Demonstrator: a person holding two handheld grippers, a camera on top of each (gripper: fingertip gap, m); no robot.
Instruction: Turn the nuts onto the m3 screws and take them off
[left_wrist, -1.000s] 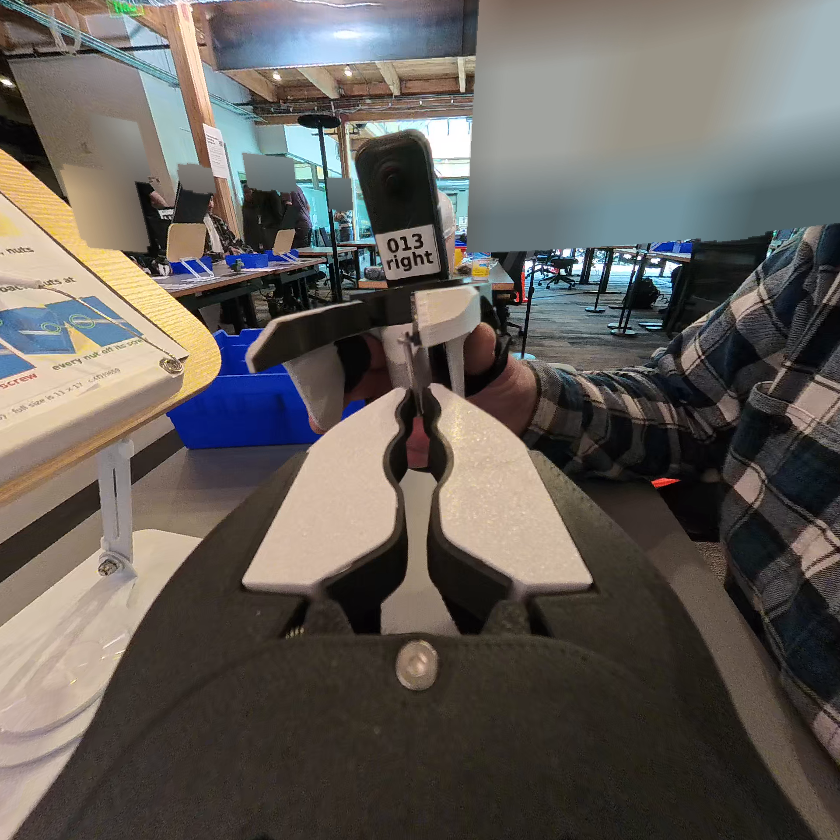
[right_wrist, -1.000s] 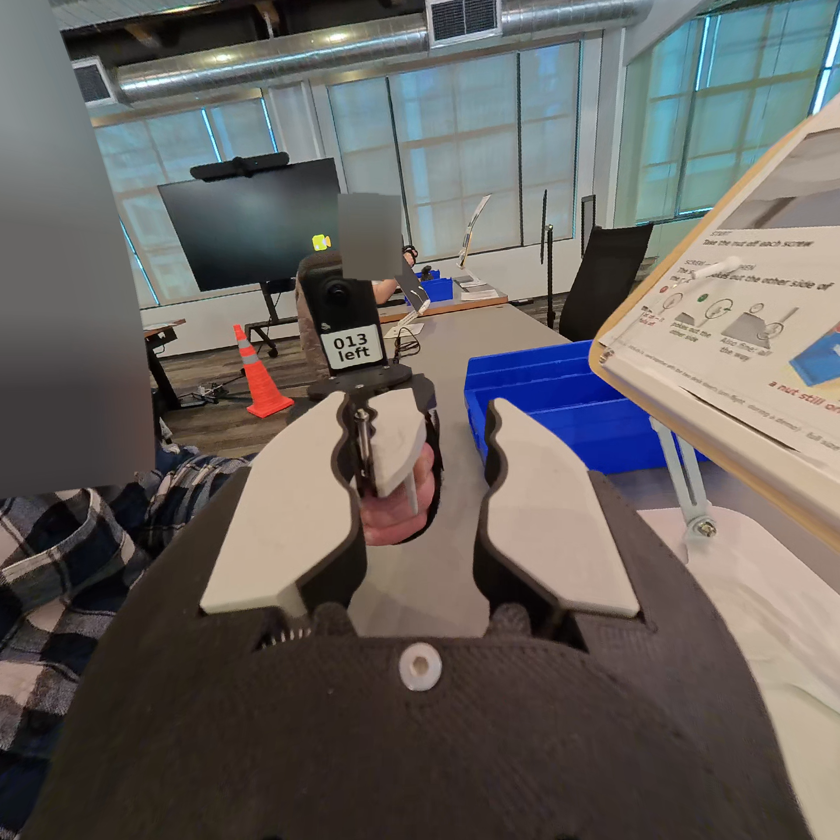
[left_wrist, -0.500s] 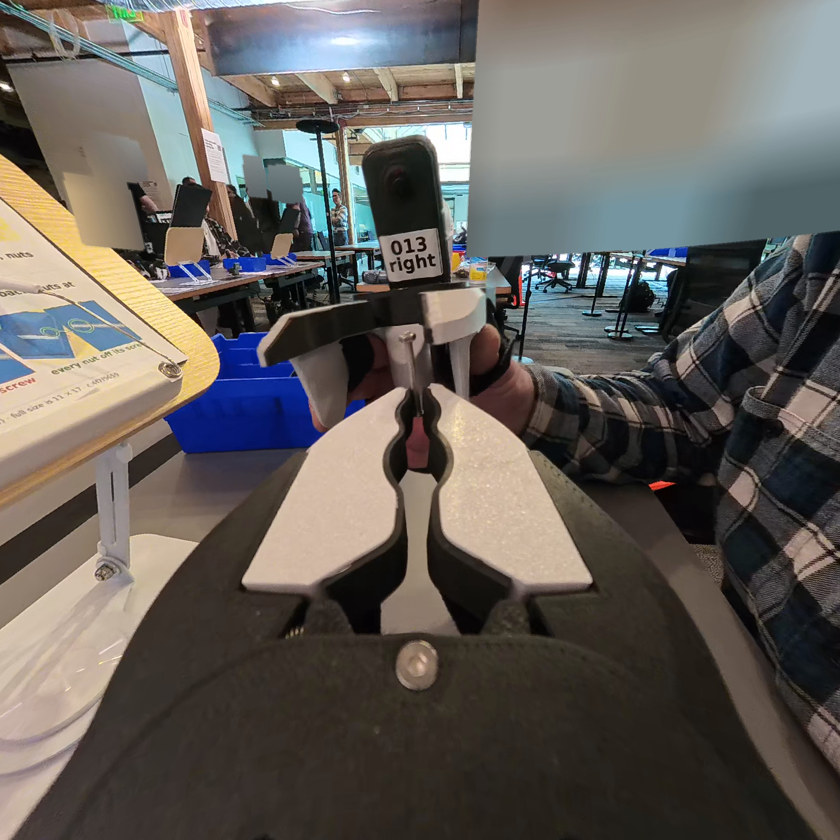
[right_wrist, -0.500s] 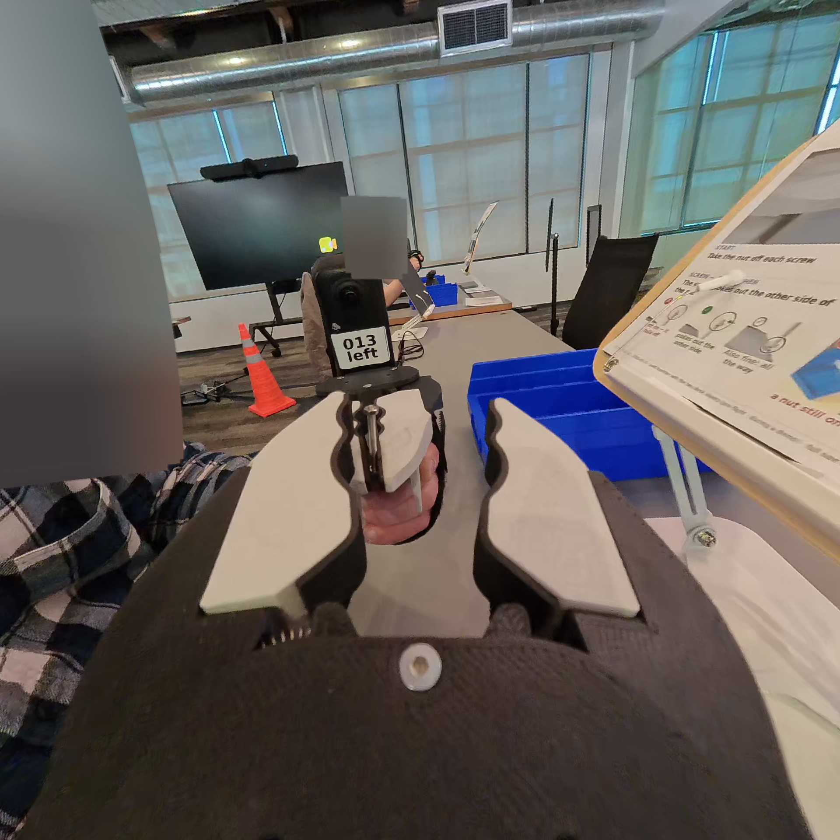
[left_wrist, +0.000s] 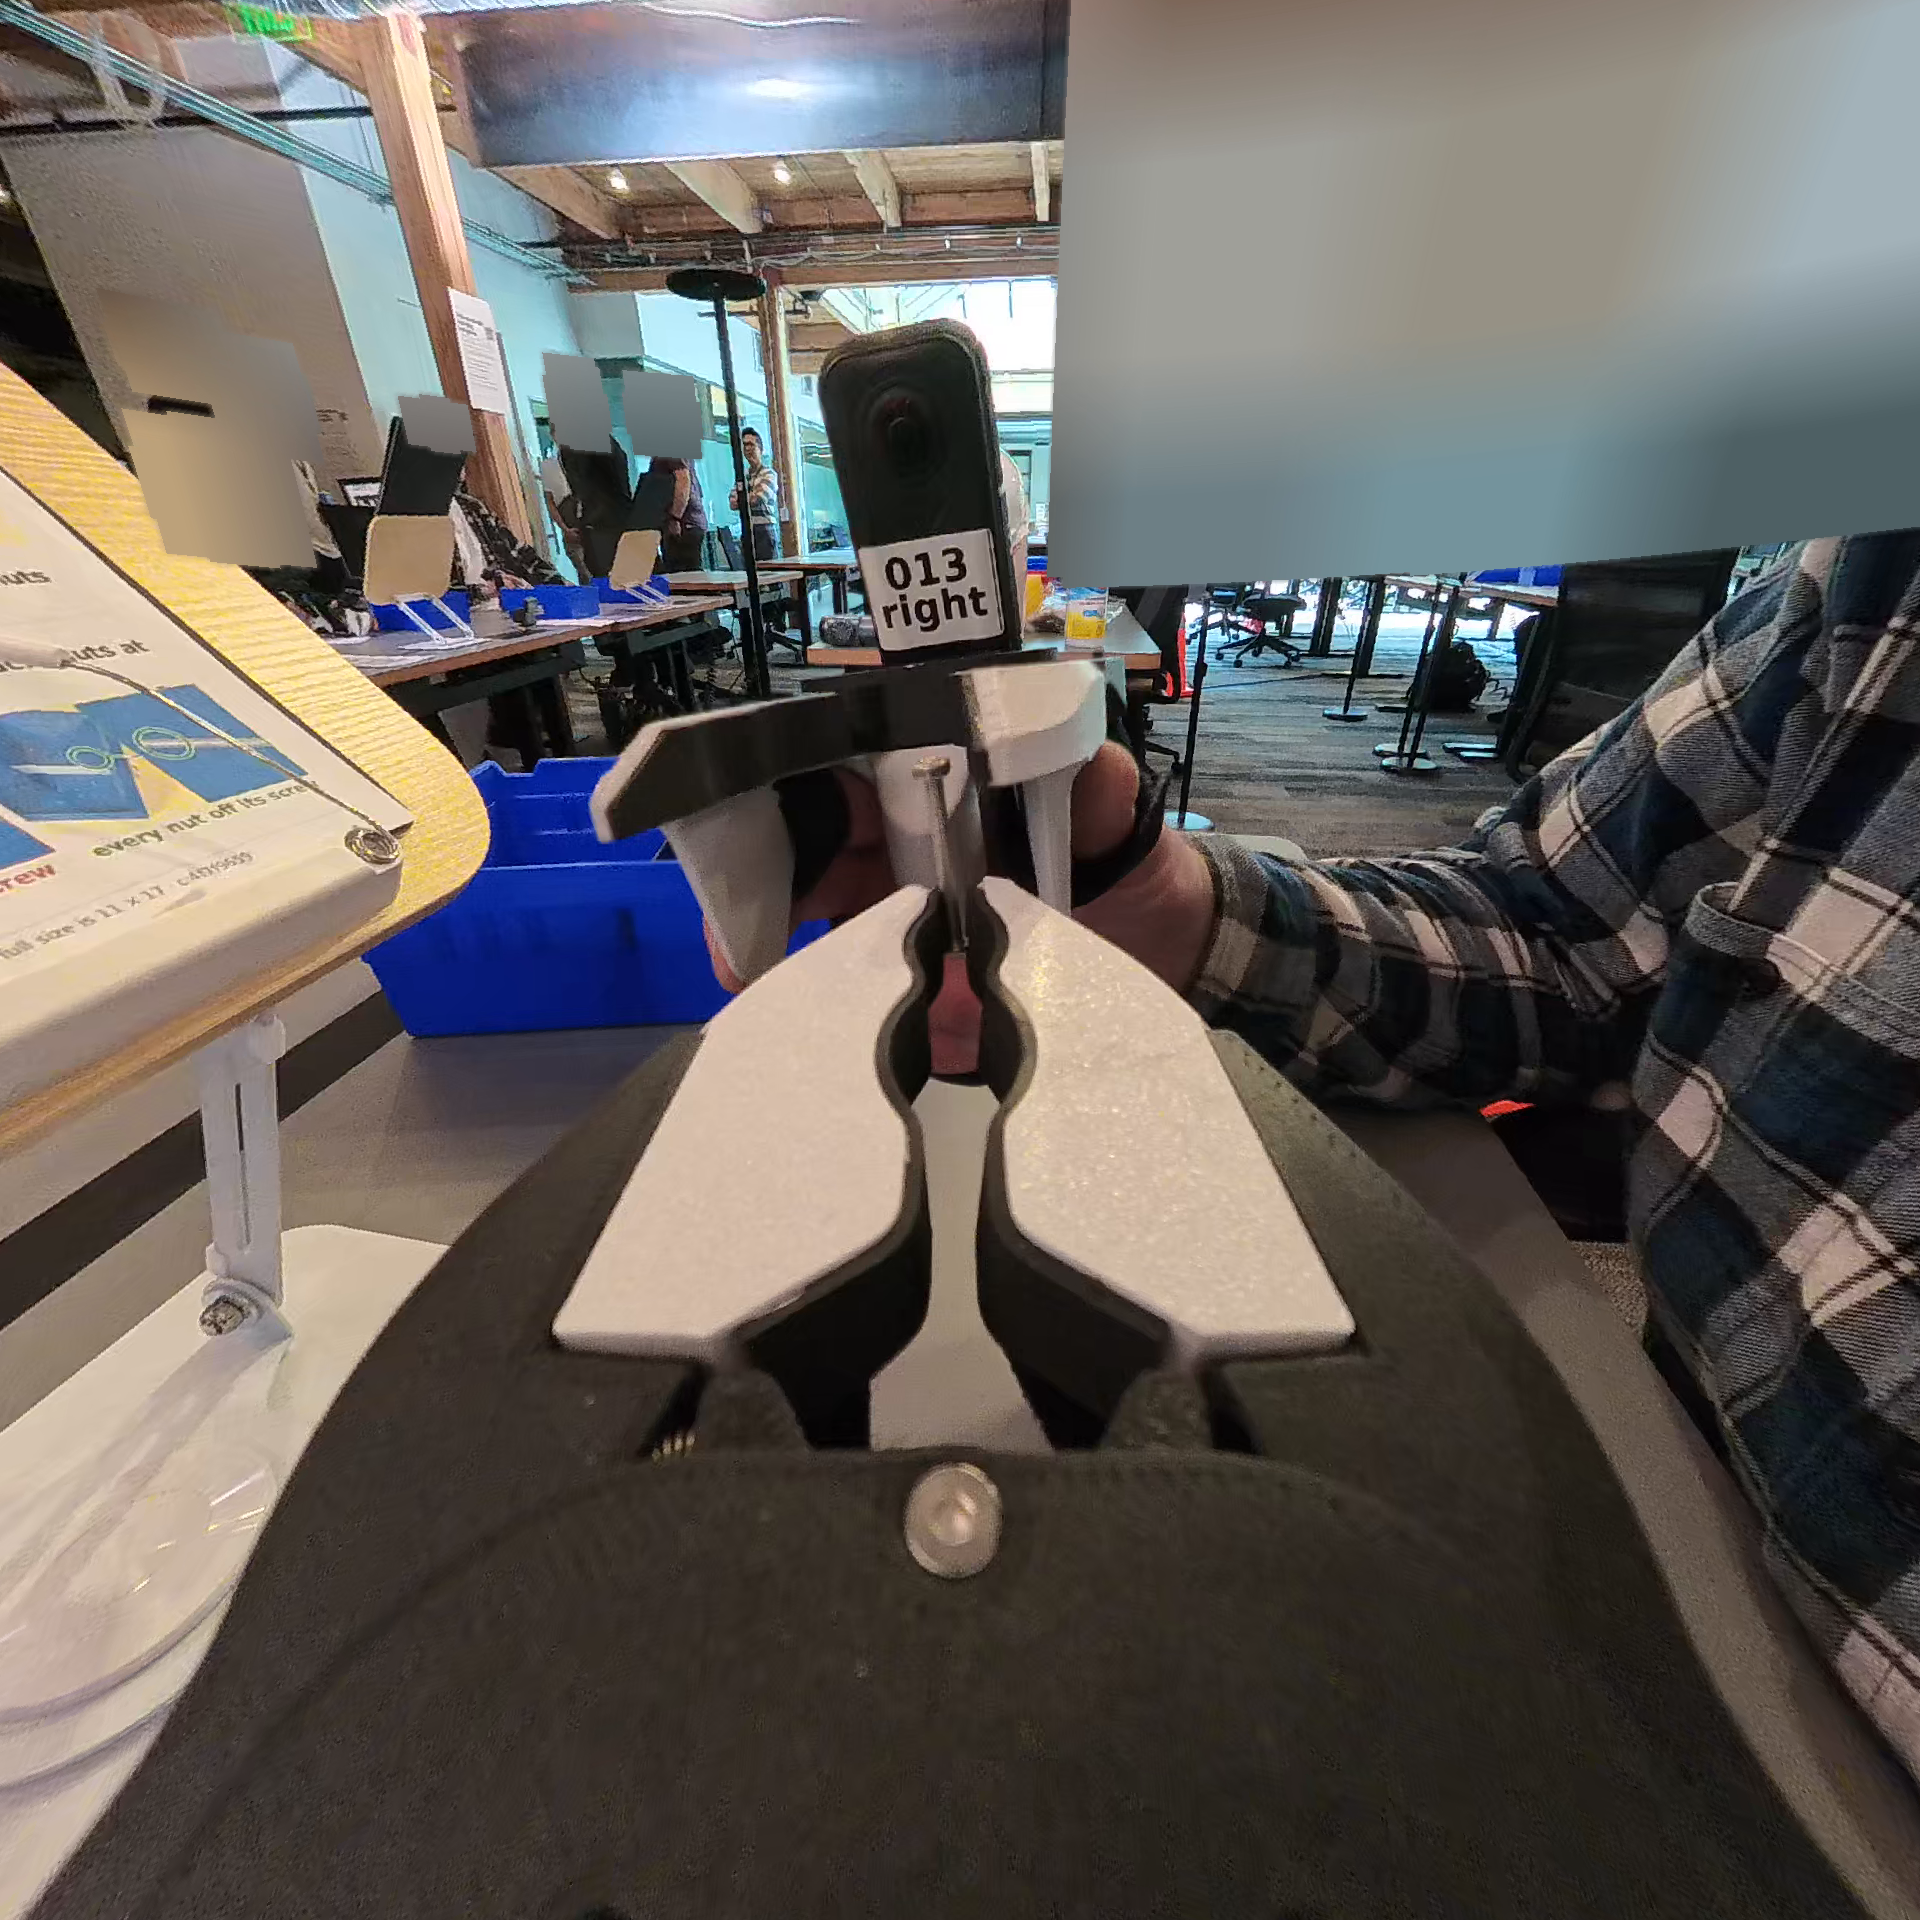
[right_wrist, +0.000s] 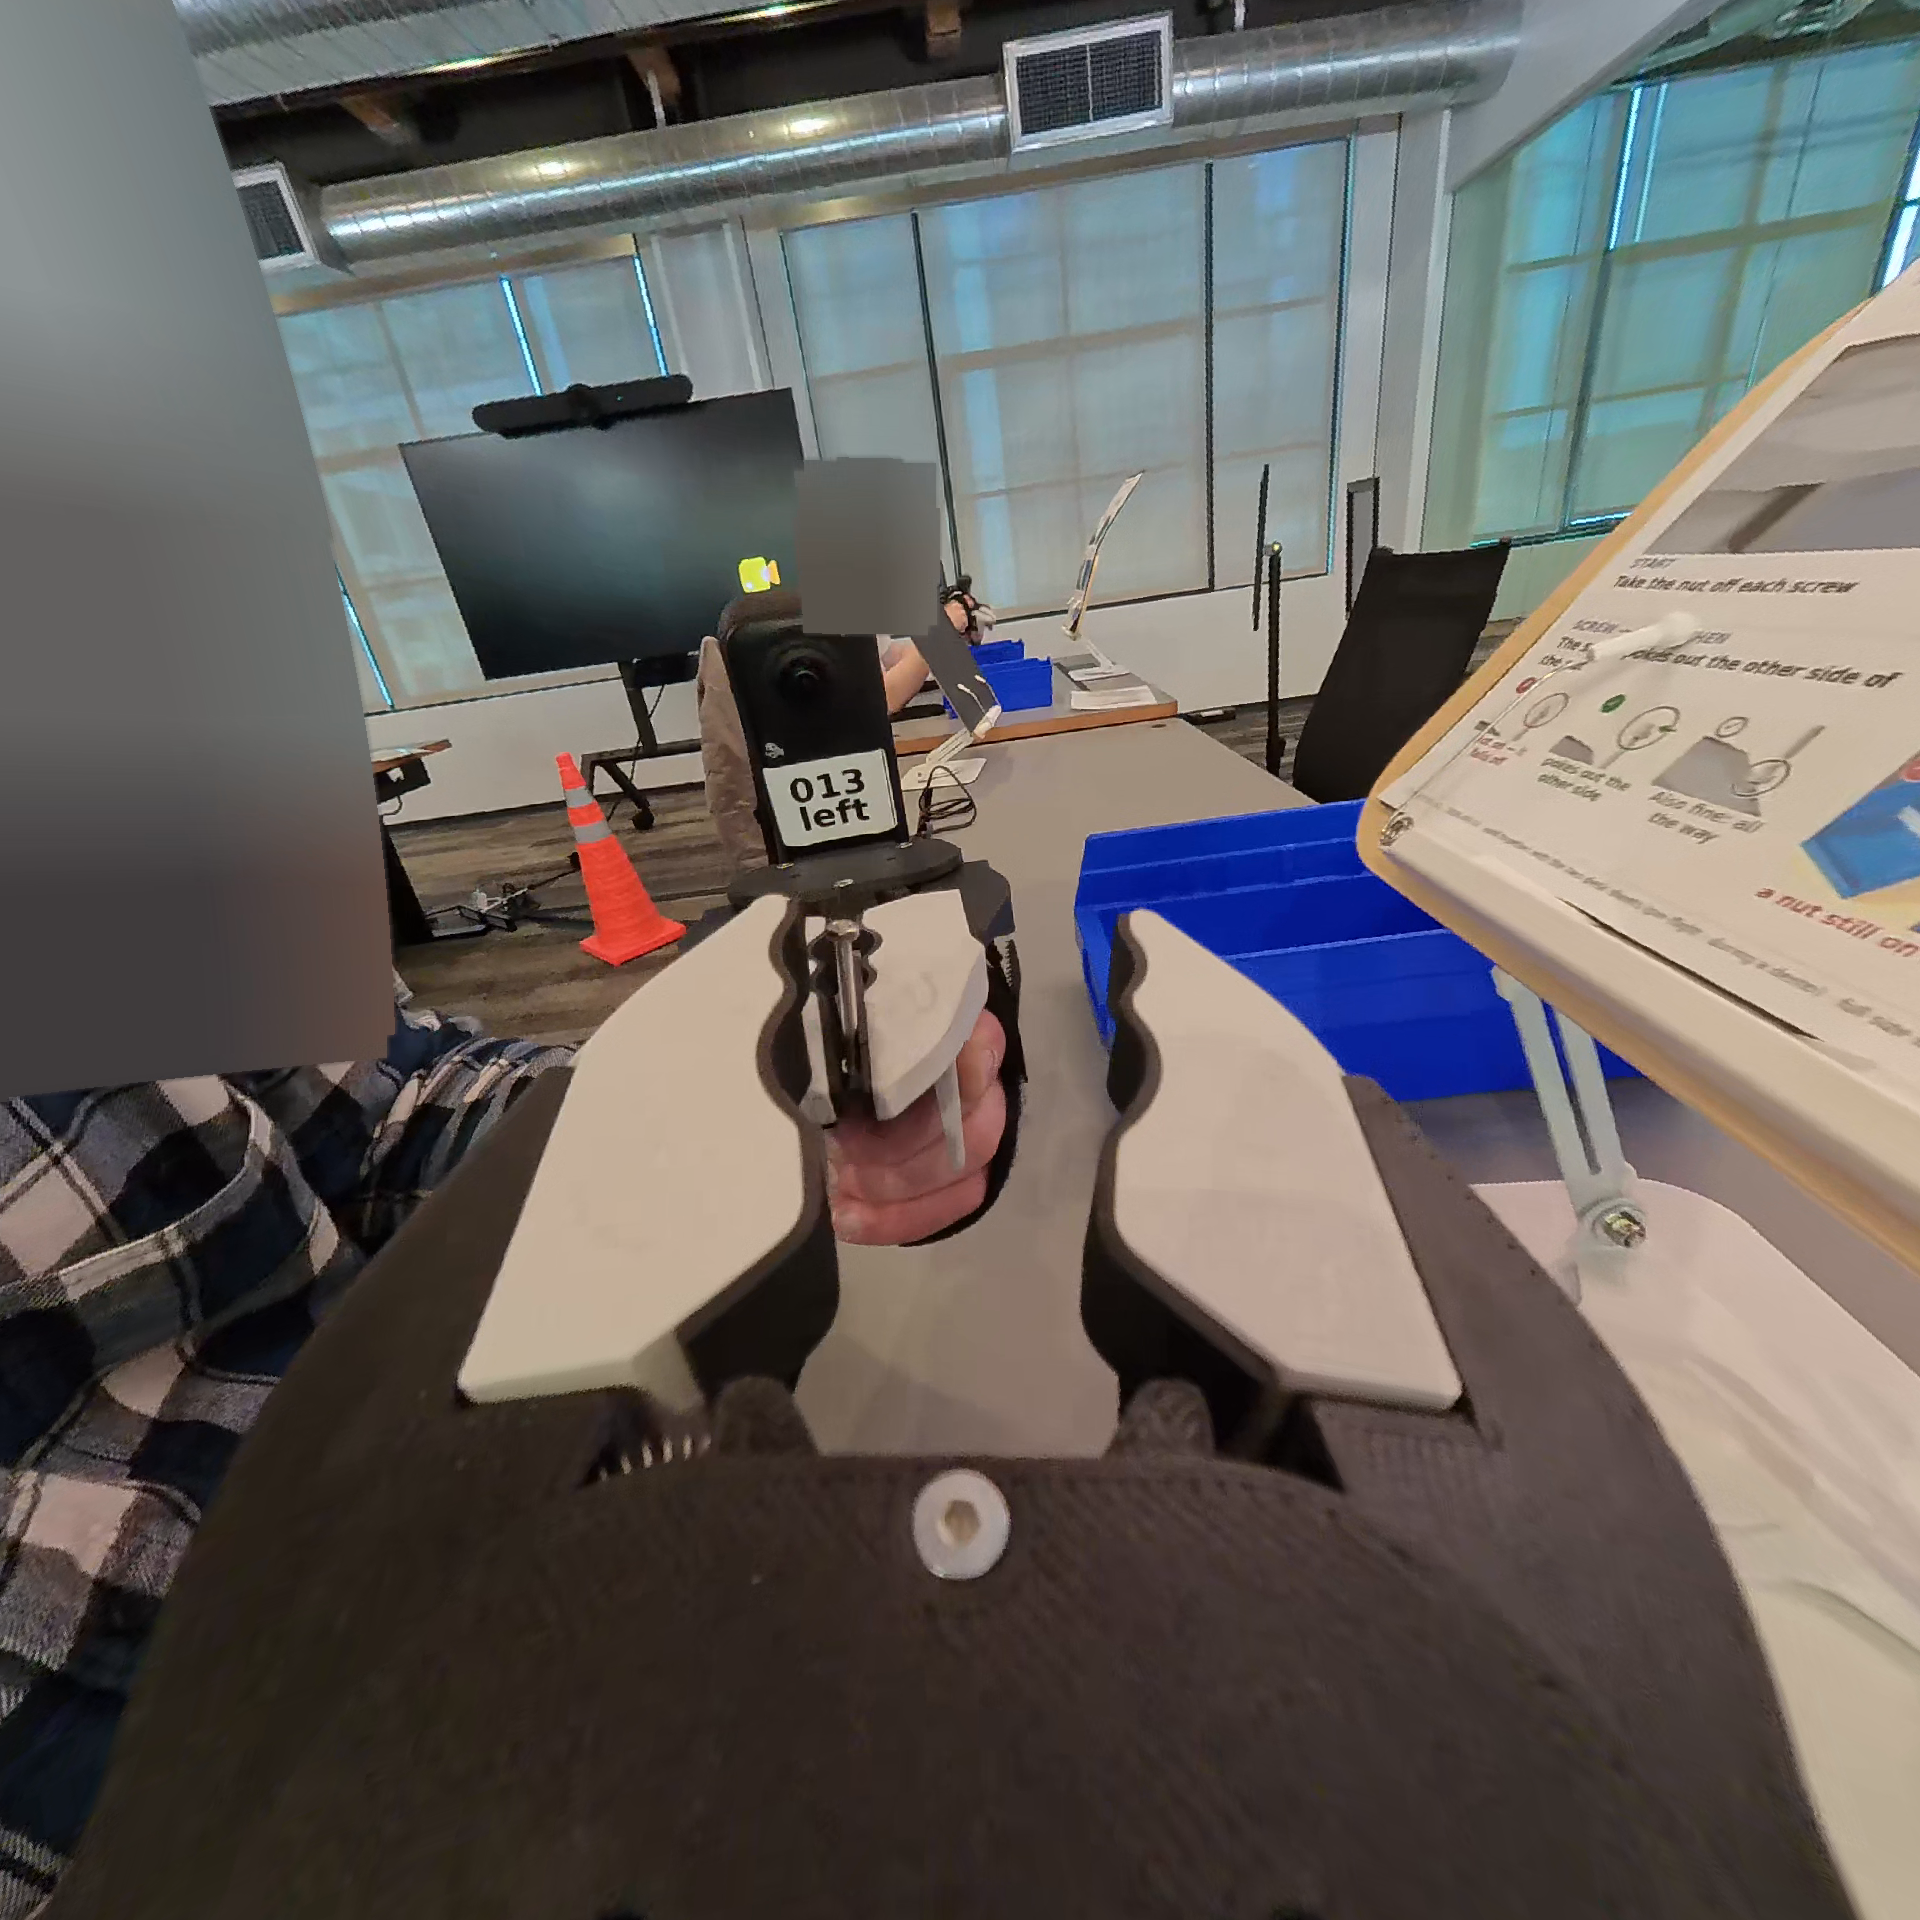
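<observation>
Silver metal is being pinched at the tips of the left gripper (left_wrist: 953, 914): a long screw (left_wrist: 942, 847) is being clamped by its lower shank between the two white fingers (left_wrist: 810, 1101), which are closed on it, while its flat head is standing up above the fingertips. The screw is being held upright, just in front of the right gripper (right_wrist: 961, 997), which is facing the left one from close by.

In the right wrist view the same screw (right_wrist: 844, 987) is being seen gripped in the closed fingers of the left gripper (right_wrist: 847, 997), just beside the inner edge of the right gripper's left finger (right_wrist: 665, 1122). The right gripper's fingers are being kept wide apart, and nothing is being pressed by its pads; whether the screw is lying between them or just beyond their tips cannot be told.

Each gripper is being carried in a hand (right_wrist: 914, 1174) of a person in a plaid shirt sleeve (left_wrist: 1558, 935). A grey table (right_wrist: 1039, 790) is lying below, a blue bin (left_wrist: 540, 914) is standing on it behind the grippers, and a wooden board with an instruction sheet (left_wrist: 156, 748) is being propped on a white stand (left_wrist: 244, 1174) beside the bin.
</observation>
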